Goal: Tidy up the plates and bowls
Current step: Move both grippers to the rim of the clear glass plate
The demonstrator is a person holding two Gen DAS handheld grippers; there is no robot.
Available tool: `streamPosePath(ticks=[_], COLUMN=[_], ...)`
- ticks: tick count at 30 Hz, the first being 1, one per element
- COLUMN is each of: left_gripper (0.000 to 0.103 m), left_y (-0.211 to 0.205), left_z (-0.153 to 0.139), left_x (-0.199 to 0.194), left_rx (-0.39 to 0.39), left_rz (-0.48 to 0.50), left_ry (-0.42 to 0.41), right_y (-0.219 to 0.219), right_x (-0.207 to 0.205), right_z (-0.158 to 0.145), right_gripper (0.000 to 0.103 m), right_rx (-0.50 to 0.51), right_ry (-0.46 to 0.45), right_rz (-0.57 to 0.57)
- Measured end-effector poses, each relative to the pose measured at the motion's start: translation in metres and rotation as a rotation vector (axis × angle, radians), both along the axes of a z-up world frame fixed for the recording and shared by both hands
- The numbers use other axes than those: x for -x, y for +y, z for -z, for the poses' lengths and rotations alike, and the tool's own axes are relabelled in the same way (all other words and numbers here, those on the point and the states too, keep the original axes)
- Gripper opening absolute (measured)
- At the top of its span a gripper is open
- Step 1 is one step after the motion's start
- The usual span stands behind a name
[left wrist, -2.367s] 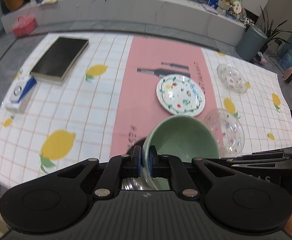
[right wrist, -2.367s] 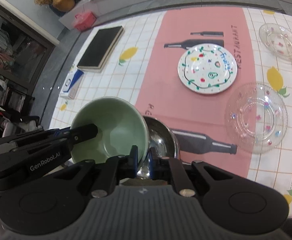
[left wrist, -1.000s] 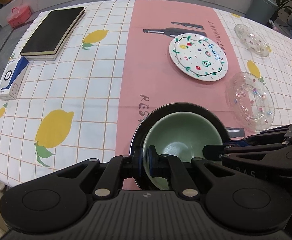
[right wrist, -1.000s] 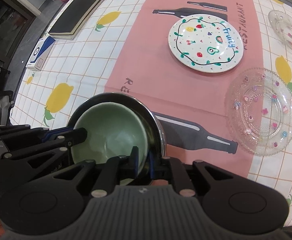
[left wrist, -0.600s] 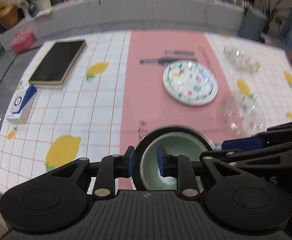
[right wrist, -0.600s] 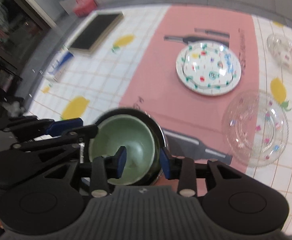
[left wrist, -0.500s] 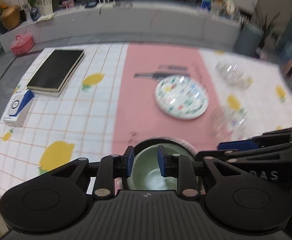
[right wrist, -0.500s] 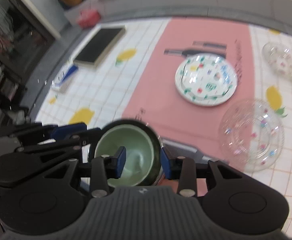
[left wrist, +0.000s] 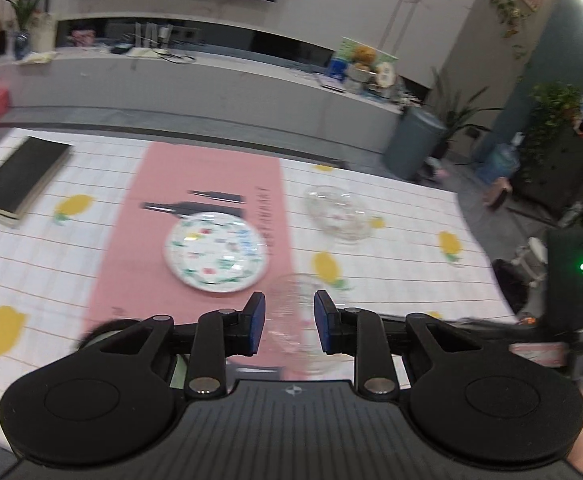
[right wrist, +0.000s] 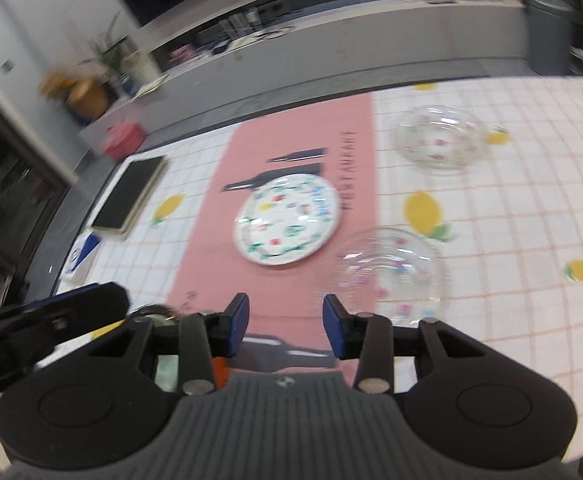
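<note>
A: What are the two grippers doing?

B: The left gripper (left wrist: 290, 322) has its blue-padded jaws parted with nothing between them. The right gripper (right wrist: 285, 326) holds nothing either, and its jaws are opening.

A: Where are the bowls?

B: At the near edge of the tabletop (right wrist: 511, 216), under its lemon-printed white check cloth with a pink centre strip. Only a sliver shows: the dark rim of a round steel bowl (left wrist: 103, 328) and a bit of pale green ceramic bowl (right wrist: 167, 370) inside it, both mostly hidden behind the gripper bodies, to the left of each set of fingers.

A: And the plates?

B: A white round plate painted with small fruits and a green vine border (left wrist: 215, 251) lies on the pink strip near the middle. A clear glass plate with coloured dots (right wrist: 387, 276) sits to its right and nearer, just beyond the right gripper. A second clear glass dish with the same kind of dots (right wrist: 439, 142) lies farther off on the right. All three are apart from each other.

A: Anything else on the cloth?

B: A black-covered book (left wrist: 19, 178) at the far left, and a blue-and-white box (right wrist: 83, 254) nearer along that left edge.
</note>
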State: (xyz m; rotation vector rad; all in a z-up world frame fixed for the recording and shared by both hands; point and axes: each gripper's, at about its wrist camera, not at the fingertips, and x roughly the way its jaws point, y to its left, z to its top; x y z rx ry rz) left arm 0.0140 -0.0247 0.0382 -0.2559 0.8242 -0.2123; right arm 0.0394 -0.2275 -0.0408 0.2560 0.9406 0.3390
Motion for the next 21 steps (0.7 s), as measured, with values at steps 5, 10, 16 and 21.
streamPosePath(ticks=[5,10,16,21], left_gripper=[0.03,0.03,0.033,0.044], left_y=[-0.034,-0.053,-0.064,-0.055], left_z=[0.009,0.034,0.075,0.115], left_x=[-0.015,-0.03,-0.049,-0.063], left_rx=[0.039,0.085,0.063,0.077], left_rz=[0.028,-0.002,-0.051,-0.132], left_ry=[0.012,0.054,0.084,0.147], right_y=[-0.039,-0.074,-0.095,-0.1], right_x=[-0.006,-0.018,-0.039,-0.055], right_z=[0.014,0.031,0.054,0.07], right_gripper=[0.041,0.041,0.042,0.046], right_rx=[0.008,-0.02,-0.045,-0.057], right_ry=[0.019,0.04,0.079,0.105], right_rz=[0.095,0.193,0.263,0.262])
